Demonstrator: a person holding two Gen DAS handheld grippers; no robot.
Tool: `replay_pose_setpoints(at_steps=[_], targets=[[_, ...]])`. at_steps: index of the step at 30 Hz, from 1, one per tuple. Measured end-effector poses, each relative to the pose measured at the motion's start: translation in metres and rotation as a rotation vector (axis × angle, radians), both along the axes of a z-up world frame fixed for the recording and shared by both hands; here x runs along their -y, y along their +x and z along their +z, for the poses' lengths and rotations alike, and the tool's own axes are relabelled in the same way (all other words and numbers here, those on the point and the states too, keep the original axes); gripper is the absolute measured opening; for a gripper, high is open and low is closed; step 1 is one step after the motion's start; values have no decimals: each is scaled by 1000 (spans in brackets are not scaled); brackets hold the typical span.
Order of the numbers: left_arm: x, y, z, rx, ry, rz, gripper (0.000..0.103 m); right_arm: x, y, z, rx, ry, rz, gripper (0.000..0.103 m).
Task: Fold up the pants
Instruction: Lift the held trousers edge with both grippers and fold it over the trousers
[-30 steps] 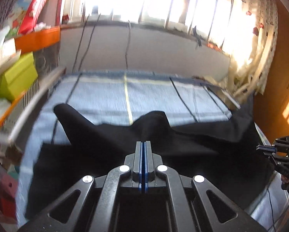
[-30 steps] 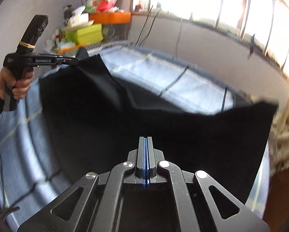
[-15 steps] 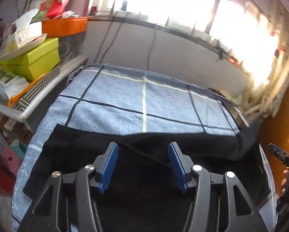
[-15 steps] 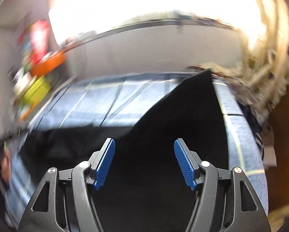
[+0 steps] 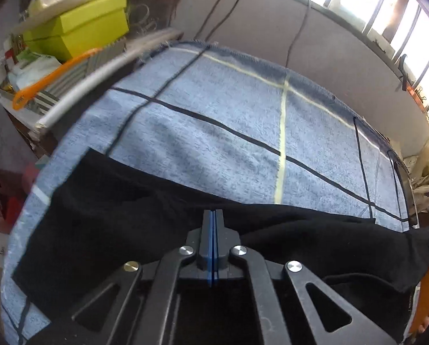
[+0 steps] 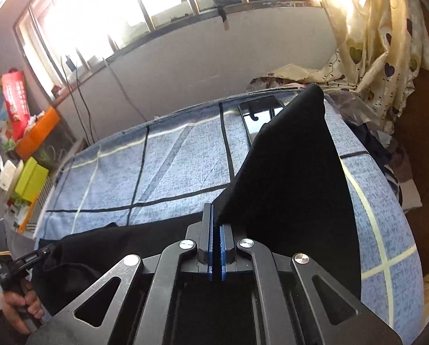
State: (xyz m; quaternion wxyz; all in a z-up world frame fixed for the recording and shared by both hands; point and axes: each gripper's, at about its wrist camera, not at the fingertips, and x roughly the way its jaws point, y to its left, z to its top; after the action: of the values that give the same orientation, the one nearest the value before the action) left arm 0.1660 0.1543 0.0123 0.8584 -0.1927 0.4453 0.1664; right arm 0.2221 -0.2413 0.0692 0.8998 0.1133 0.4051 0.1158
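Black pants (image 5: 128, 215) lie across the near part of a blue checked cloth (image 5: 243, 132) on the table. My left gripper (image 5: 213, 215) is shut on the pants' near edge. In the right wrist view the pants (image 6: 294, 178) run from the near edge toward the far right corner. My right gripper (image 6: 214, 215) is shut on the pants there, with a thin gap between its blue pads. The left gripper (image 6: 39, 254) shows at the far left, pinching the fabric.
Green boxes (image 5: 82, 26), an orange tray and clutter stand on a shelf at the left. A phone (image 6: 260, 115) lies at the table's far right. Curtains (image 6: 381, 43) hang at the right. A wall with cables and windows runs behind the table.
Both grippers opened and let the pants drop flat half a second ago. Now both have closed again on the near edge of the pants.
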Motion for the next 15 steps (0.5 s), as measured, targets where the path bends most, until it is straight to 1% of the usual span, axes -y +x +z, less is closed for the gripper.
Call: replay_pose_setpoints(at_steps=[3,4,6,8,9,11,12,15], targets=[[-5,-28,17,91,-2,-6,1,13,-30,8,34,63,-9,3],[-9,-40,24,130,-2,-5,1,18,-46,11,51,83,-14,3],[-16,-62,35,202,-32,-17,1,26,-71,8,57,125,-22,3],[-21,-89,38,245,-46,-22,1,34,-99,-2,47,165,-44,3],[-22,-101,37,258,-57,-30,1,37,-110,-10,36,174,-54,3],[-26,-117,27,256,-87,-48,1,43,-127,-31,-11,194,-66,3],[-28,-120,21,257,-121,-77,1,46,-131,-40,-37,199,-68,3],[-29,-126,14,261,-163,-85,2,54,-131,-66,-106,231,-79,4]])
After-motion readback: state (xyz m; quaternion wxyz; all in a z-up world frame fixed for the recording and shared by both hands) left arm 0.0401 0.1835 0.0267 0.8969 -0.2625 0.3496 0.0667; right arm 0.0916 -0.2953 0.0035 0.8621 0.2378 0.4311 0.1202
